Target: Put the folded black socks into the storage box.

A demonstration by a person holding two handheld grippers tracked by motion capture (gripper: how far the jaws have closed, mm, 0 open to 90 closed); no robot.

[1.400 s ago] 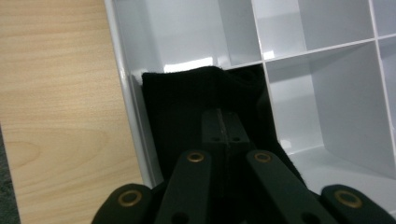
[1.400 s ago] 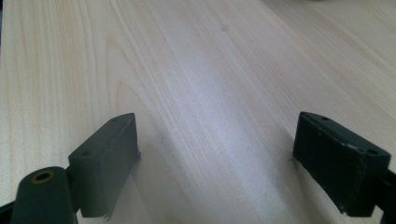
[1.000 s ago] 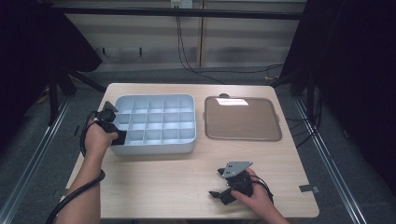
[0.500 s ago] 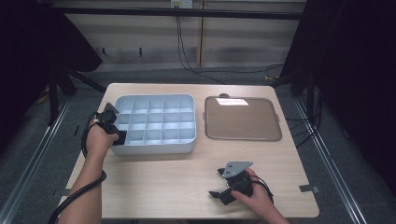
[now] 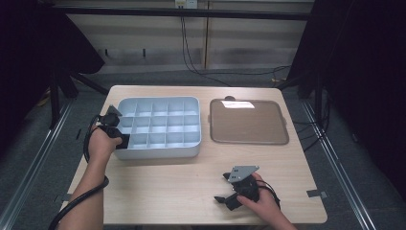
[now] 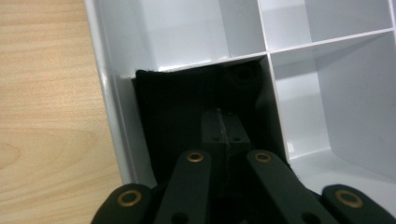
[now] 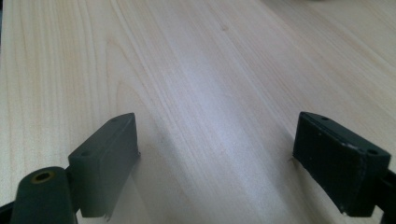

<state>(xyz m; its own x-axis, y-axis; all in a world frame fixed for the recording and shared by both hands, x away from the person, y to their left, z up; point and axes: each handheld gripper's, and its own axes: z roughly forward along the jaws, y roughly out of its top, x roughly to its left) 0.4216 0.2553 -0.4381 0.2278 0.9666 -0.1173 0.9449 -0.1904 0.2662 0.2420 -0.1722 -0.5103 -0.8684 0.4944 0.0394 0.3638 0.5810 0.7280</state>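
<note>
High view above the near edge, facing forward and down over the whole table (image 5: 191,191), left gripper view close inside the divided tray (image 6: 327,70) seen in both, right gripper view low over bare tabletop

Black cloth (image 6: 187,107) in tray (image 6: 112,116) corner compartment partly hidden behind closed jaws

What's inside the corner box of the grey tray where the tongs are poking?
A black cloth fills that corner of the grey tray, with the shut left tongs on it. Anything beneath the cloth is covered.
</note>
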